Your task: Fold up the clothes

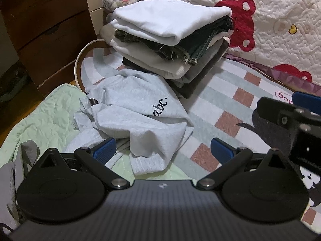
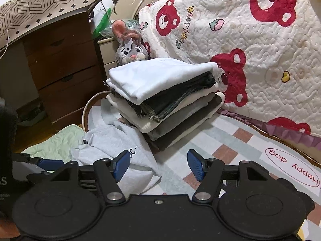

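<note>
A crumpled light grey sweatshirt with "abc." printed on it lies on the checked rug; it also shows in the right wrist view. Behind it stands a stack of folded clothes, white garment on top, dark denim below, seen also in the right wrist view. My left gripper is open and empty, hovering over the sweatshirt's near edge. My right gripper is open and empty, just right of the sweatshirt above the rug. The right gripper's body shows in the left wrist view.
A checked rug covers the floor. A pale green quilted cloth lies at left. A brown drawer chest stands at left rear, a plush rabbit behind the stack, and a bear-print quilt hangs over the bed at right.
</note>
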`<state>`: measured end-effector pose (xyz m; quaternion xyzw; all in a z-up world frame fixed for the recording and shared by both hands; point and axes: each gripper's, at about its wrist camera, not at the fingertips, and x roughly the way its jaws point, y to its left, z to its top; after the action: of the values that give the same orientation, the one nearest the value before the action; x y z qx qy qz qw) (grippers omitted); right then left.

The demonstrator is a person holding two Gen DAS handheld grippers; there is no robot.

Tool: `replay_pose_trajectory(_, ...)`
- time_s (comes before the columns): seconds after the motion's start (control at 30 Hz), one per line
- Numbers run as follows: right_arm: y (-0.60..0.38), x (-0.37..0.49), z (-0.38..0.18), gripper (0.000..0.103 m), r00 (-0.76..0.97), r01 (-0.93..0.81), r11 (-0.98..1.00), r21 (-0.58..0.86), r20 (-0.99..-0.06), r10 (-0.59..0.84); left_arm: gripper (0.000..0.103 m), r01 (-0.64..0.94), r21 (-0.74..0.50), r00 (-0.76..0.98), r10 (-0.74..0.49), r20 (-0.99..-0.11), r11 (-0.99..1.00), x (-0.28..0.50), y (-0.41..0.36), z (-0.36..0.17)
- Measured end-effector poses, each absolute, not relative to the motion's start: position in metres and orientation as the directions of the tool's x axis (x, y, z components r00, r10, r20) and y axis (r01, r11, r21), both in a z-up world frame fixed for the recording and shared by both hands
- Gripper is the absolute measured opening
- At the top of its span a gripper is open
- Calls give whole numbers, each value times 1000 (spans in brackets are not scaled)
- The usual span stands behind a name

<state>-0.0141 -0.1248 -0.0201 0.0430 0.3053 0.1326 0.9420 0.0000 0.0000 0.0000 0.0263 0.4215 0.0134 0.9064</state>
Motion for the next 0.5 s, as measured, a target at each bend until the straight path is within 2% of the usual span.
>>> replay_pose_trajectory(0.5,-121,-16,-23,70,788,-210,969,134,-563,249,103,-7,52,631,45,-774,999,1,4,-3)
